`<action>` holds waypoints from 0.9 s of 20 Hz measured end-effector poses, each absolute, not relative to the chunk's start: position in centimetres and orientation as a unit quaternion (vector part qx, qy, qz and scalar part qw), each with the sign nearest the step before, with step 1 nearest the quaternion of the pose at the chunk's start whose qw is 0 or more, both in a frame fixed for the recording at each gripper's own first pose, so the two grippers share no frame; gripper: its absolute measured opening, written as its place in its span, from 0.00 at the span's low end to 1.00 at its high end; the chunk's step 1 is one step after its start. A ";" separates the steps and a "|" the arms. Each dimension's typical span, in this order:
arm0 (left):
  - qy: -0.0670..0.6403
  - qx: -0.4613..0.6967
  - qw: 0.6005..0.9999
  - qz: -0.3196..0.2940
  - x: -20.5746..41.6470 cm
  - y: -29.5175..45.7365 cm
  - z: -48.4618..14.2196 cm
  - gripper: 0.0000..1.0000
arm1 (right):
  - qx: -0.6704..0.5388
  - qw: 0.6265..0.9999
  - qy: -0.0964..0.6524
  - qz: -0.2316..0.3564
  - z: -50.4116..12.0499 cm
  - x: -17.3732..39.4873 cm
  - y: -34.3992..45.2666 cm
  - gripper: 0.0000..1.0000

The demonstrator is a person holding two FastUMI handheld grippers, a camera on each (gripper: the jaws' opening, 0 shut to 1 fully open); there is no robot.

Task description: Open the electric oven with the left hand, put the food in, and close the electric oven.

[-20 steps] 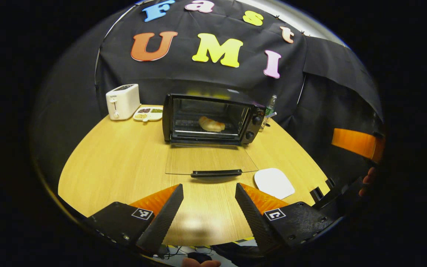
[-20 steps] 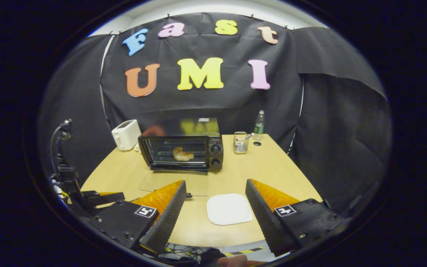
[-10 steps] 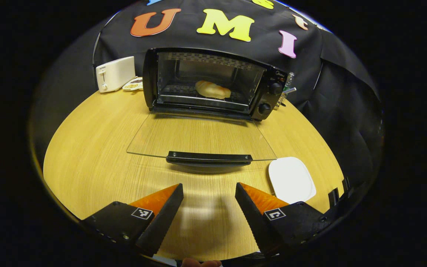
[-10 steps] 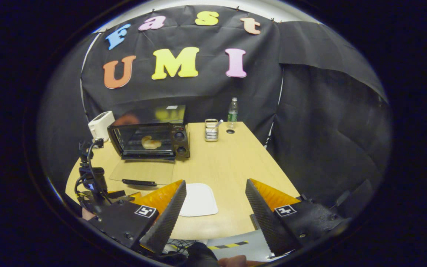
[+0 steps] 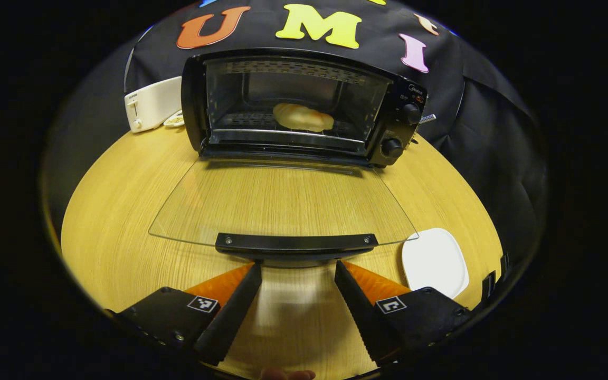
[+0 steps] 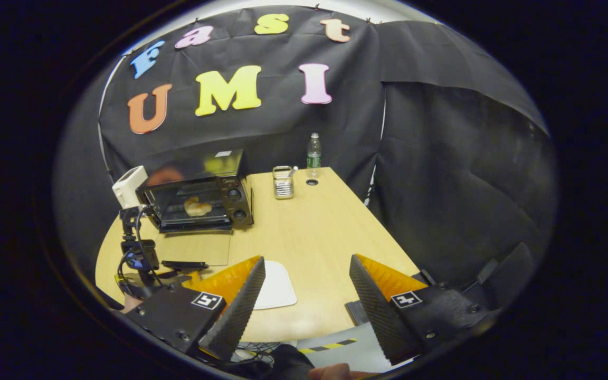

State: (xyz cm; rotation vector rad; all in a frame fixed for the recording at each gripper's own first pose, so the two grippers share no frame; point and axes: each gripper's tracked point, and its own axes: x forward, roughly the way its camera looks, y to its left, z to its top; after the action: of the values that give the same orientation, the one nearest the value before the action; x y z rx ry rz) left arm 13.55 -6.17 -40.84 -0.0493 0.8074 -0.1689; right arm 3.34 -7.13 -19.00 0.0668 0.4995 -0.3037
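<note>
The left gripper (image 5: 297, 272) has been brought up to the lowered door's handle (image 5: 295, 241), fingers apart and nothing held. The food (image 5: 303, 116) is seen on the rack inside the open oven (image 5: 409, 132). A white plate (image 5: 435, 262) lies beside the door. The right gripper (image 6: 307, 274) is held apart, empty; a toaster (image 5: 148, 103) is partly hidden behind the oven.

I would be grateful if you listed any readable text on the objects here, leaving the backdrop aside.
No text is legible.
Oven: small brand mark above its knobs, too blurred to read.
Toaster: tiny mark on its front, unreadable.
Bottle: label too small to read.
Left claw and right claw: square coded tags, no words.
</note>
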 end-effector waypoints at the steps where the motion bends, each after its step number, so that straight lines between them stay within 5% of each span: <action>1: 0.387 -0.026 0.918 -0.083 13.7 -6.2 -40.6 0.93 | 0.033 0.957 0.247 -0.148 -19.0 3.3 -6.9 0.97; 10: 0.279 -0.020 0.954 -0.104 17.6 -6.9 -29.6 0.93 | 0.065 0.962 0.227 -0.134 -17.9 3.0 -3.7 0.97; 18: 0.134 -0.036 0.981 -0.132 18.9 -4.9 -12.1 0.93 | 0.064 0.978 0.167 -0.111 -12.3 3.3 -0.8 0.97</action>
State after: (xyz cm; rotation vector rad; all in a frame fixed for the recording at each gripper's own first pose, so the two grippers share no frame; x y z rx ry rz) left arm 18.91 -4.93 -12.09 -0.0734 0.2689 -0.2666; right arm 3.31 -0.76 -12.33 0.1295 0.3371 -0.2232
